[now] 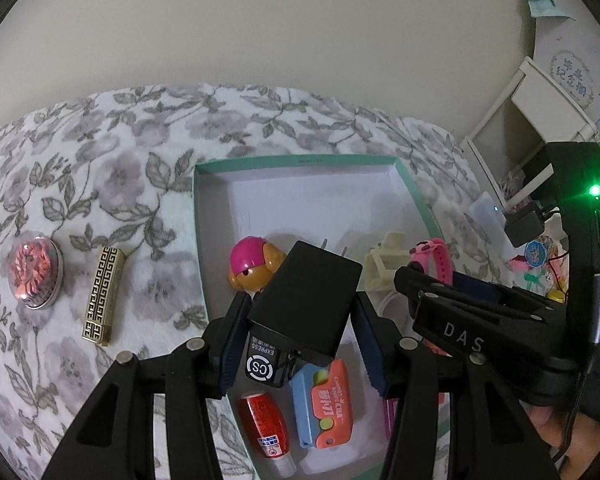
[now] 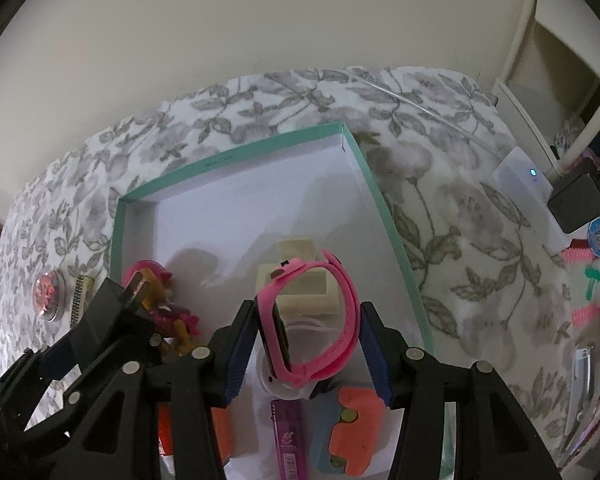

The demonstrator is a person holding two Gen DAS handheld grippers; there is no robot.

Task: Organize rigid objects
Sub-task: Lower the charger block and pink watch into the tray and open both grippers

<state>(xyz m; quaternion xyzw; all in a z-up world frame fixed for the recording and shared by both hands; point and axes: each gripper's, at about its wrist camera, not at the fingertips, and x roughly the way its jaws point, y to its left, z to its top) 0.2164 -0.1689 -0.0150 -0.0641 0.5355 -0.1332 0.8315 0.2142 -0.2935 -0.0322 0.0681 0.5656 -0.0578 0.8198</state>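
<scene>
The black charger (image 1: 306, 304), stiff and boxy, is clamped by its flat sides in the left hand-held gripper (image 1: 296, 332) above the teal box (image 1: 300, 159), long axis and prongs aimed at the box's far edge. The pink watch (image 2: 312, 320), light with a springy strap, is pinched across its loop by the right hand-held gripper (image 2: 306, 344).

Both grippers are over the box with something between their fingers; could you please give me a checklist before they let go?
1. Left gripper grips the black charger: ok.
2. Right gripper grips the pink watch: cannot tell; a gap shows on one side.
3. Both items are over the teal box: ok.
4. Bare floor under the charger: not ok; the orange-blue toy lies below.
5. Grippers apart: cannot tell; they are close.
</scene>
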